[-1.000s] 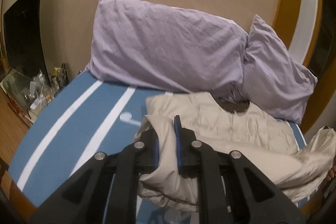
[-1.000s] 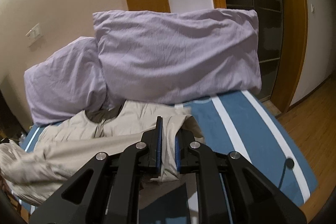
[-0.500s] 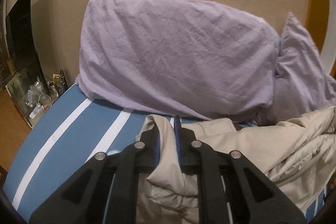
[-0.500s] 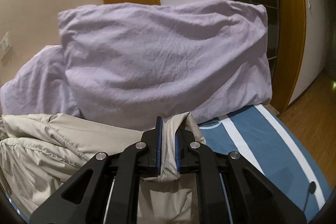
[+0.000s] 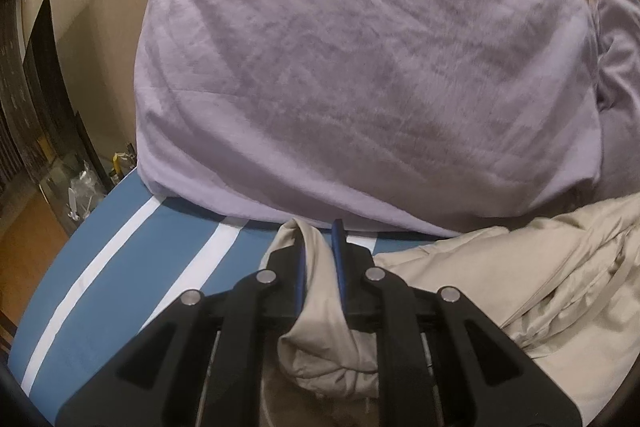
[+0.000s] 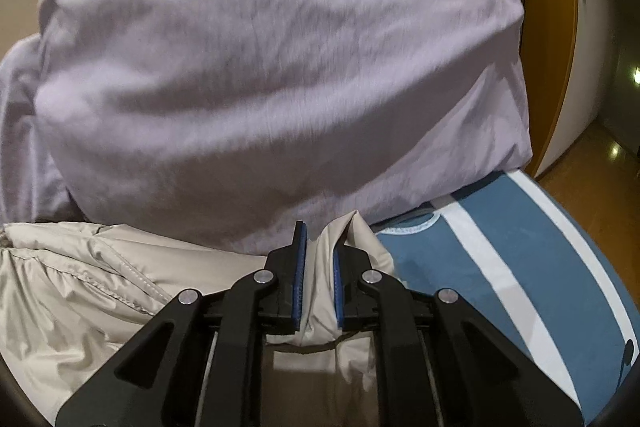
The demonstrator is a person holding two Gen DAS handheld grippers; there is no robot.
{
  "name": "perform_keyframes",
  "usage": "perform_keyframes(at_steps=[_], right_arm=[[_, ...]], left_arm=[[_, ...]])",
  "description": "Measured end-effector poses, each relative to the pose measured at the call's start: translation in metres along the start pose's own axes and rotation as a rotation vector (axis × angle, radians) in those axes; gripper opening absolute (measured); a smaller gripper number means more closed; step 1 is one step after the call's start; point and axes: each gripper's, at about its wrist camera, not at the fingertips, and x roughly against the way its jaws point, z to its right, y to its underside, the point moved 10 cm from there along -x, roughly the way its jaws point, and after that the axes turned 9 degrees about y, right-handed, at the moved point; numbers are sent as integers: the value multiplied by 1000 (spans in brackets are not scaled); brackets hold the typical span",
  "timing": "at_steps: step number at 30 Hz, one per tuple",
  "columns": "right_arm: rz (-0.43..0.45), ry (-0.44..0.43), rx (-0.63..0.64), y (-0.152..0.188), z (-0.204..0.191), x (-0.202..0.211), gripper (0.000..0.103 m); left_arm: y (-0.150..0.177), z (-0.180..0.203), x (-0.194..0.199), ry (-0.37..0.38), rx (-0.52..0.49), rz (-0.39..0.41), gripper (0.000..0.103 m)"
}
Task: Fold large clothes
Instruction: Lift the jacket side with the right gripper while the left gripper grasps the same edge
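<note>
Left gripper (image 5: 320, 259) clamped on a bunched corner of the beige jacket (image 5: 500, 287); right gripper (image 6: 318, 259) likewise pinches a corner of the jacket (image 6: 80, 287), blue pads pressing the cloth on both sides. Jacket lies crumpled on the bed (image 5: 120, 267), between the two grippers, its far edge close under the pillows.

Change over the last second: both grippers have carried their corners forward and down toward the head of the bed. The big pillow (image 5: 360, 67) now fills most of each view; the wall sockets seen earlier are out of frame. Jacket body, earlier spread ahead of the grippers, now sits beside and below them.

Reading: lower hem is probably being brought up to the collar end, i.e. one lengthwise fold nearly laid. Corners not yet released.

Edges and room: pillow front just beyond the fingertips, little forward room left. Bare striped sheet to the outside of each gripper. Bed edge (image 6: 580, 247) and floor (image 6: 592, 167) lie right; clutter on the floor left.
</note>
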Motion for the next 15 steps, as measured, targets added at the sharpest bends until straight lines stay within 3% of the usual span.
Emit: perform_keyframes(at_steps=[9, 15], right_arm=[[-66, 80, 63, 18, -8, -27, 14], [-96, 109, 101, 24, -12, -34, 20]], left_arm=[[14, 3, -33, -84, -30, -34, 22], [20, 1, -44, -92, -20, -77, 27]])
